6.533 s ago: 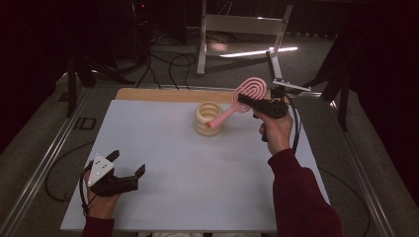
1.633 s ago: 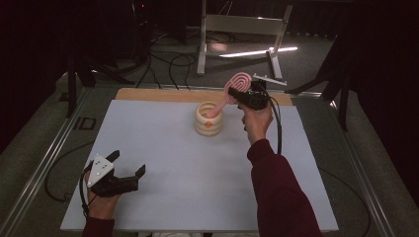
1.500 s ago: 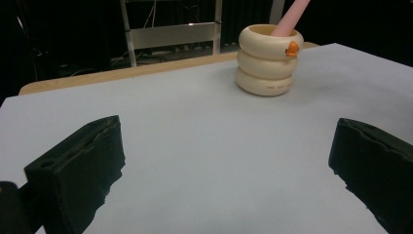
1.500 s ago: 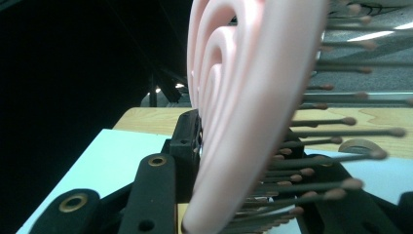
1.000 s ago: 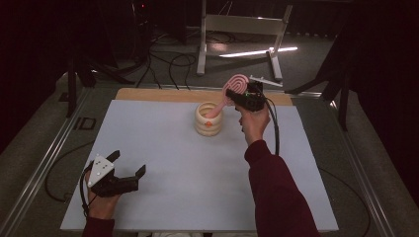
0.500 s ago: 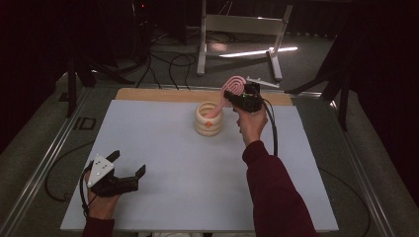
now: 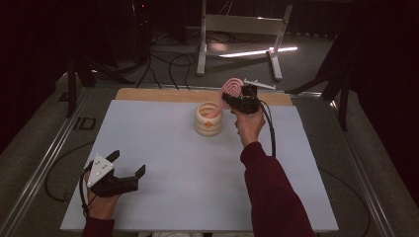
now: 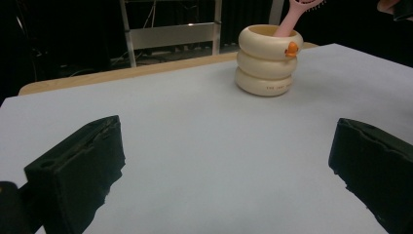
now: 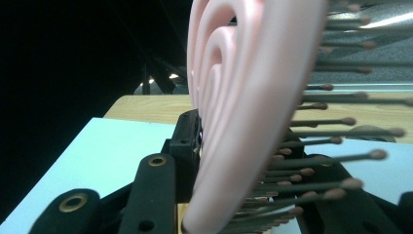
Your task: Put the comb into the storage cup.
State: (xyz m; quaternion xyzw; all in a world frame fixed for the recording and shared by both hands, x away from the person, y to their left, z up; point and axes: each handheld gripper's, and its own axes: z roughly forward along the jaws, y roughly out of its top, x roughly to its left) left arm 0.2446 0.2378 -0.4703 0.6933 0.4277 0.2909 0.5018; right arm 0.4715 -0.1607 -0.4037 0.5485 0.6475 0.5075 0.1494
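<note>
While one pink plastic hairbrush (image 7: 233, 90) stands in one cream ringed cup (image 7: 208, 118) on the worktop (image 7: 163, 148), the right tool (image 7: 236, 98) squeezes its head; the left tool (image 7: 129, 168) sits wide apart.

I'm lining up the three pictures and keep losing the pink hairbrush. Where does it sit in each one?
High view: the hairbrush is upper centre, its head in the right gripper, its handle down in the cream holder.
Left gripper view: top edge, right of centre, its handle rising from the holder.
Right gripper view: close up at centre, its head between the jaws.
Shared landmark: the wooden strip along the table's far edge.
</note>
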